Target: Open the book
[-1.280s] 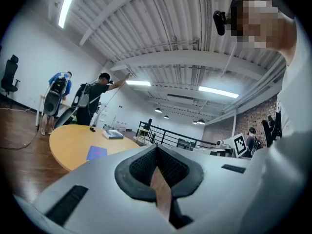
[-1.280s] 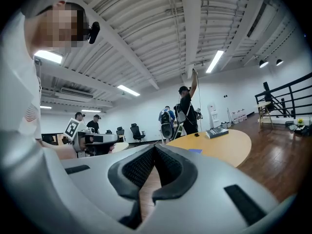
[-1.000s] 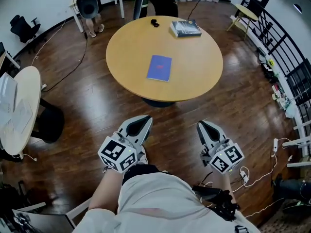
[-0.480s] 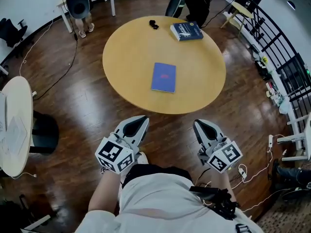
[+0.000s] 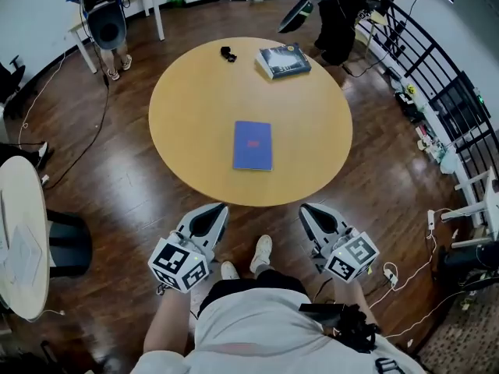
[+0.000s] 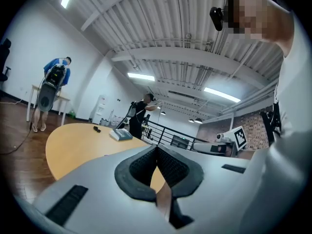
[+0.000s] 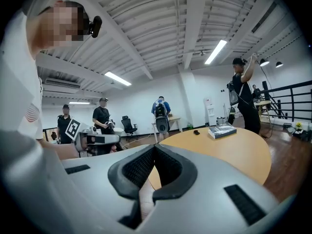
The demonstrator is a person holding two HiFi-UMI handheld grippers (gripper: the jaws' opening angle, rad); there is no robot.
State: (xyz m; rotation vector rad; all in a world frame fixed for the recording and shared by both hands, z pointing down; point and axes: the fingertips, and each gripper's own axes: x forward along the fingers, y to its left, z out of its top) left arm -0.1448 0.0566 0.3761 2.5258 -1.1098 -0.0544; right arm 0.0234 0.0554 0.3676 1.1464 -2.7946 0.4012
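Observation:
A closed blue book (image 5: pixel 253 146) lies flat near the middle of the round wooden table (image 5: pixel 187 107). My left gripper (image 5: pixel 220 207) and right gripper (image 5: pixel 306 209) hang side by side over the floor, just short of the table's near edge. Both point at the table, and both are shut with nothing between the jaws. In the left gripper view the pads (image 6: pixel 146 165) meet at the tip, with the table (image 6: pixel 78 145) beyond. The right gripper view shows the same closed pads (image 7: pixel 168 167). The blue book is hidden in both gripper views.
A thicker book (image 5: pixel 283 59) and a small black object (image 5: pixel 228 54) lie at the table's far side. People stand beyond the table (image 5: pixel 105 22) (image 5: pixel 339 6). A black railing (image 5: pixel 437 92) runs along the right, a white table (image 5: pixel 19 240) stands at the left, and cables (image 5: pixel 405 287) lie on the floor.
The table and blue book have come closer in the head view, and the grippers now sit near the table's edge. Both stayed shut.

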